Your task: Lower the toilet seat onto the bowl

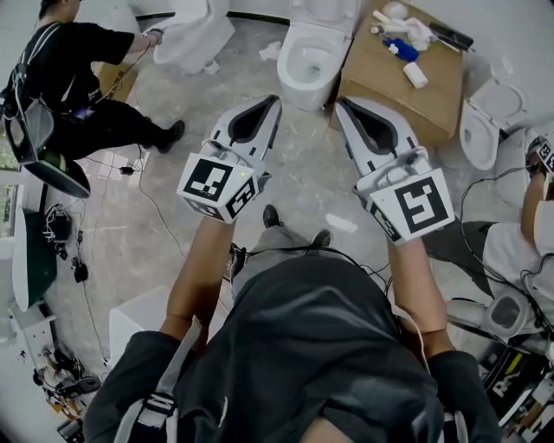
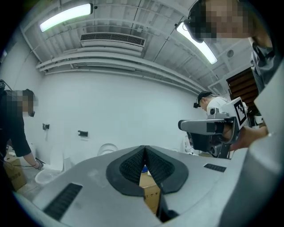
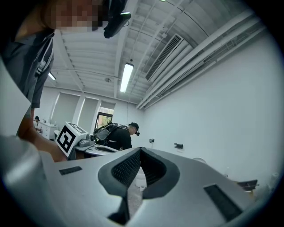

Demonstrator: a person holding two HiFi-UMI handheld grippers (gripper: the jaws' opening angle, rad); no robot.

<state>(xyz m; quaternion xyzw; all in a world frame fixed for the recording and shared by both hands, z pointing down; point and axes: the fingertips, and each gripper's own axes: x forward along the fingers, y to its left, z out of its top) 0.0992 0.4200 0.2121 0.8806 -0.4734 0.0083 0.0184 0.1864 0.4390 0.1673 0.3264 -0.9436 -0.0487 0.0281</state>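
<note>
Both grippers are up in the air at chest height in front of the person, side by side and apart, tips aimed forward at the toilet.

Left gripper (image 1: pixel 275 100): jaws together at the tips, nothing between them. Its own view shows a slit further back, with only cardboard visible through it.
Right gripper (image 1: pixel 339 102): jaws together, pads meeting, nothing held.

The target toilet (image 1: pixel 305 85) stands on the floor straight ahead of both tips, well apart from them. The bowl is open and its rim is exposed. The toilet seat (image 1: pixel 329 10) looks raised at the back of the bowl. The frame's top edge cuts it off, so I can't separate seat from lid. Neither gripper touches any part of the toilet.

A cardboard box (image 1: pixel 433 99) sits just beside the toilet on its right. A blue bottle (image 1: pixel 401 49) lies near the box's far edge among a few white items, and a white bottle (image 1: pixel 415 75) lies closer to the middle of the top.

The person's shoes (image 1: pixel 271 216) are on the floor below the grippers, well short of the bowl.

Elsewhere, a person in black (image 1: pixel 82 78) bends at a second toilet (image 1: pixel 195 39) in the far left of the room. A third toilet (image 1: pixel 485 125) stands to the right of the box. Cables (image 1: pixel 156 212) run across the floor on the left.
</note>
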